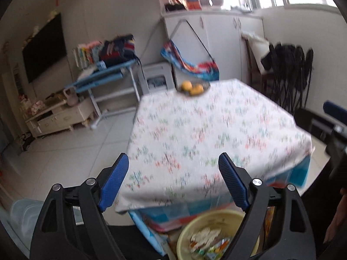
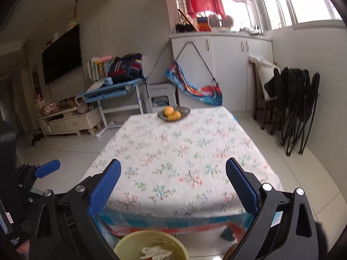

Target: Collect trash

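The trash (image 1: pixel 208 241) (crumpled paper and bright wrappers) lies in a yellow basin (image 1: pixel 233 216) directly below and between the fingers of the left gripper (image 1: pixel 173 181), which is spread wide and holds nothing. The right gripper (image 2: pixel 173 186) is likewise released and empty, with the basin under it but toward its left finger. Ahead of both claws the table (image 2: pixel 173 151) shows only a dish of yellow fruit (image 2: pixel 172 113) at its far edge. Judging by this, the left claw is nearer, and any drop goes straight down.
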